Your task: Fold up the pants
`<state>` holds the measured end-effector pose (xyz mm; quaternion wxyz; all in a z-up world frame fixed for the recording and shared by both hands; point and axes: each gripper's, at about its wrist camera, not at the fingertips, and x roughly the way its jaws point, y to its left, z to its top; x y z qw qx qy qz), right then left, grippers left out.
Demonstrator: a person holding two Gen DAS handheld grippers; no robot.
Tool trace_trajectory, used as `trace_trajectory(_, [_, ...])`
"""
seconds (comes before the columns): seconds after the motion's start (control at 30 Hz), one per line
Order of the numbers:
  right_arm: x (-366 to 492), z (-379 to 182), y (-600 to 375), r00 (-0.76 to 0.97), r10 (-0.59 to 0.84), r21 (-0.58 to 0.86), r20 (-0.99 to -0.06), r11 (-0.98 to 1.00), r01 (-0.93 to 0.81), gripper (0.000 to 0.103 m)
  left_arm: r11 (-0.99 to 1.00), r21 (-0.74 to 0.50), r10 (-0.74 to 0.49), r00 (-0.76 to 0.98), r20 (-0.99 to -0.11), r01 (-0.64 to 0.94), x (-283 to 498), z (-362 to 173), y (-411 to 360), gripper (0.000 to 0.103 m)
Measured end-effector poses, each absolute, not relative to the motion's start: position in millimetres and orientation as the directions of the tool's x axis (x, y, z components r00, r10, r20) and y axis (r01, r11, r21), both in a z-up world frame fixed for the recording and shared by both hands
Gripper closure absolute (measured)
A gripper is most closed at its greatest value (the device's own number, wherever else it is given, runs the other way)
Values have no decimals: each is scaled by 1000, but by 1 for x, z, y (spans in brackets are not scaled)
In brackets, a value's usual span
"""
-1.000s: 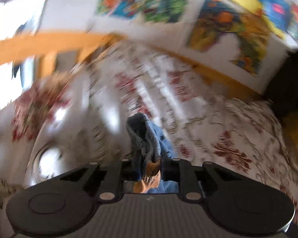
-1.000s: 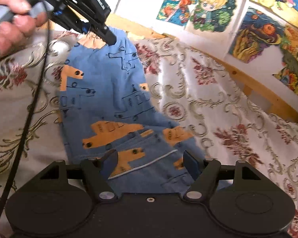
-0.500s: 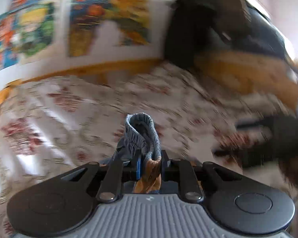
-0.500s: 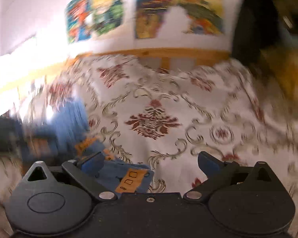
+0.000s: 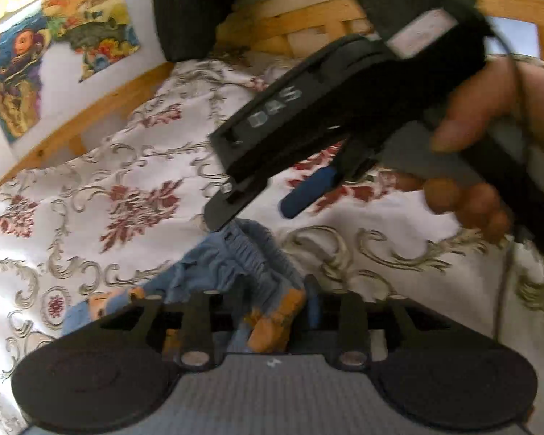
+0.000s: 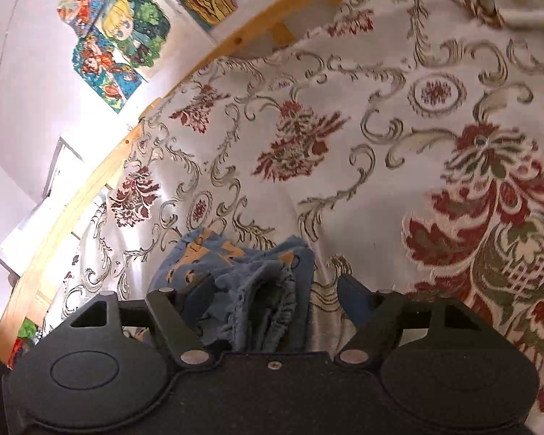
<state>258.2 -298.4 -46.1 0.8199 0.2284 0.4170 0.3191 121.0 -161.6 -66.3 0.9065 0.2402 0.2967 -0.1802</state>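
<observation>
Blue pants [image 5: 217, 268] with orange patches lie bunched on the floral bedspread [image 5: 134, 195], ribbed waistband uppermost. My left gripper [image 5: 273, 290] is low over them, its fingers slightly parted, with loose blue and orange cloth between them. A hand [image 5: 489, 108] holds my right gripper [image 5: 252, 214] just above the pants, and it is open with one blue pad [image 5: 308, 195] showing. In the right wrist view the right gripper [image 6: 275, 282] is wide open, and the bunched pants [image 6: 235, 253] lie between its fingers.
The bedspread [image 6: 380, 145] spreads right and far of the pants. A wooden bed frame [image 6: 90, 188] runs along the wall, with colourful posters [image 6: 119, 32] above. A dark bulky item [image 5: 185, 11] sits at the bed's far end. A cable [image 5: 504, 290] hangs on the right.
Both grippers swung round and came down together over the bunched pants. The left gripper's fingers, shut on the waistband before, have parted. The right gripper now straddles the bunch.
</observation>
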Motion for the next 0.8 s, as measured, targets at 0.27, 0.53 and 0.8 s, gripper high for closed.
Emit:
trace_trajectory(0.27, [256,-49,-290,448,686,598,-574,725,-344,81,831,288,-193,732,-654,476,118,-66,-163,70])
trace_trajectory(0.53, [250,-49,-294,446,617,507,-649,787,-350,70,836,217,-237,688,-686,505,113,-70,-158,59])
trace_trajectory(0.8, [228,-26,-288,619,469,259,-630,878,-402,2,877,50,-328,670,-666,478,90,-51,-103,26])
